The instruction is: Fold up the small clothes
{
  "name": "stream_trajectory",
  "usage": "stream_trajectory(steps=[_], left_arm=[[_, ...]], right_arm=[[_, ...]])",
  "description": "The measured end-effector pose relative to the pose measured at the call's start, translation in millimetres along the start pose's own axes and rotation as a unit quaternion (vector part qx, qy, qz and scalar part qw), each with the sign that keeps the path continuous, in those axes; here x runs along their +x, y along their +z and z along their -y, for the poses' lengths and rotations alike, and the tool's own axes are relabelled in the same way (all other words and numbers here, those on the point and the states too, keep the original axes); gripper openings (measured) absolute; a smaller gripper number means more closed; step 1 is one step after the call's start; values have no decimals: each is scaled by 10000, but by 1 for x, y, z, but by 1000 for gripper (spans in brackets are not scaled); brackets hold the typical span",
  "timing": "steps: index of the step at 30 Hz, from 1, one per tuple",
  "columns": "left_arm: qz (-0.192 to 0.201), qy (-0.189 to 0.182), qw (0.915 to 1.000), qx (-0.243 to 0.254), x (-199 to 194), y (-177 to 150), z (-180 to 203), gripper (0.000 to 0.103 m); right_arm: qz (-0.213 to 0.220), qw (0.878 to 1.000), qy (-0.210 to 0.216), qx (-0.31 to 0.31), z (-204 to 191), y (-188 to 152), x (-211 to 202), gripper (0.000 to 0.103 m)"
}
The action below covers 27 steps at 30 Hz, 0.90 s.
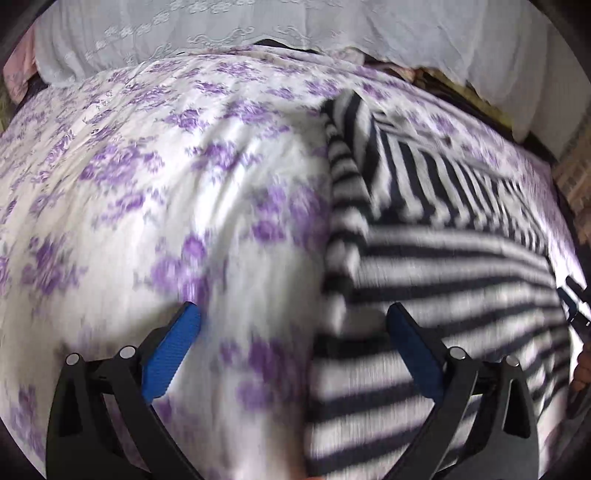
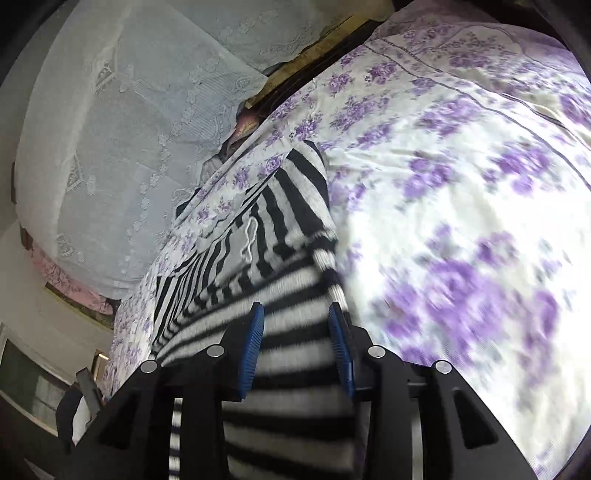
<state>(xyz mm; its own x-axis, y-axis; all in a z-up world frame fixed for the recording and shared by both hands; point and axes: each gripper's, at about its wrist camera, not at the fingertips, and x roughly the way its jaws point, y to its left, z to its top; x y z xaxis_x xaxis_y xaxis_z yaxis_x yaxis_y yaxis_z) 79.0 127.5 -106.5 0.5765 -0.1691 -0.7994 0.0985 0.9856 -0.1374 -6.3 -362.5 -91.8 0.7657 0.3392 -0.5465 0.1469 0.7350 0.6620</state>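
Note:
A black-and-white striped garment (image 1: 436, 258) lies on a bed with a white sheet with purple flowers (image 1: 147, 177). In the left wrist view my left gripper (image 1: 293, 314) is open wide, hovering over the garment's left edge, one finger over the sheet and one over the stripes. In the right wrist view the striped garment (image 2: 291, 236) stretches away, with a sleeve or flap folded over it. My right gripper (image 2: 295, 314) has its blue-padded fingers partly apart, with striped cloth lying between them; whether they pinch it is unclear. Both views are motion-blurred.
A white lace-patterned cloth (image 1: 295, 26) runs along the far side of the bed and also shows in the right wrist view (image 2: 110, 129). A pink item (image 2: 70, 280) lies under it. The other gripper's tip shows at the left view's right edge (image 1: 576, 306).

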Motion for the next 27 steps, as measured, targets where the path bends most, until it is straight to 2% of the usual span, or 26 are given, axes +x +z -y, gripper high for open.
stream_trajectory(steps=[2,4,6,9,12,14,17,20,23,24,25,26,27], left_arm=[[-9,-9,9999,137,-7,-11,3,98],[26,-2,9998,175,-15,-19,3,98],[75,-31,9999,148,-19,-10,4,98],[272,-235,9993,71,-27,27,12,98],[456,-440,9975,303,-22,81,41,98],[494,-136,9979,394,-3,121,59,98],[345,578,9974,248,40,168,64,98],[-82,824,9960,-333,84,190,35,98],[-442,1235,9893,-639,120,188,4,99],[-484,1254,9883,-717,128,186,-6,99],[-467,985,9904,-846,132,183,-18,99],[-410,894,9910,-907,131,182,-23,99],[-381,909,9910,-904,129,182,-24,99]], right_arm=[[61,9998,-172,-11,8,-11,-15,39],[104,9999,-105,29,15,-17,-28,39],[131,9998,-127,-97,7,-15,-26,41],[91,9986,-126,-505,-16,-15,-18,42],[-52,9966,29,-822,-47,-6,-2,42],[-138,9941,128,-1068,-72,6,14,42],[-275,9874,211,-1543,-110,24,46,42],[-532,9835,204,-1715,-131,36,88,42],[-733,9843,-145,-1602,-123,42,128,41],[-798,9864,-239,-1418,-113,43,139,37],[-801,9889,-205,-1232,-104,44,145,25],[-739,9915,-150,-1062,-97,47,144,16],[-770,9926,-89,-940,-94,49,141,16]])
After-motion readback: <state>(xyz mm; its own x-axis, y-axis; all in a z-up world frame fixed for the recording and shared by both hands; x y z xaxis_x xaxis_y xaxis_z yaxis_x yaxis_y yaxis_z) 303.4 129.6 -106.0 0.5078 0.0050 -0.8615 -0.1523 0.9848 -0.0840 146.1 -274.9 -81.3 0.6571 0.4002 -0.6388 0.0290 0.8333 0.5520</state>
